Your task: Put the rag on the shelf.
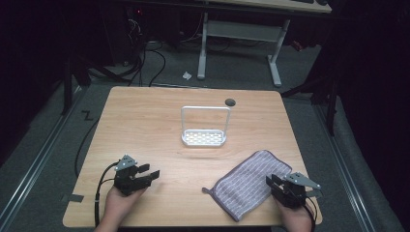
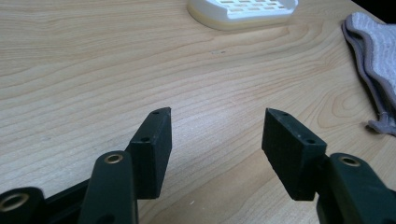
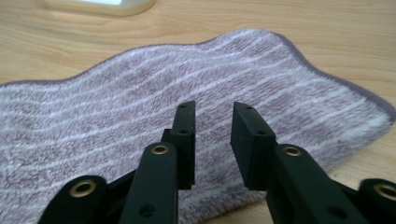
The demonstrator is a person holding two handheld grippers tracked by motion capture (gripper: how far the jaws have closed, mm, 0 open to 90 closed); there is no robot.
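We see the left gripper (image 1: 147, 175) fingers wide over bare worktop (image 1: 145, 125); right gripper (image 1: 271, 182) fingers narrow, empty, over the striped cloth (image 1: 249, 181). White rack (image 1: 204, 137) sits mid-worktop, nothing between.

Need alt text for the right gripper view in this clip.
The right gripper hangs just above a purple striped towel, its two black jaws a little apart with nothing between them. The towel lies flat on the wooden table.
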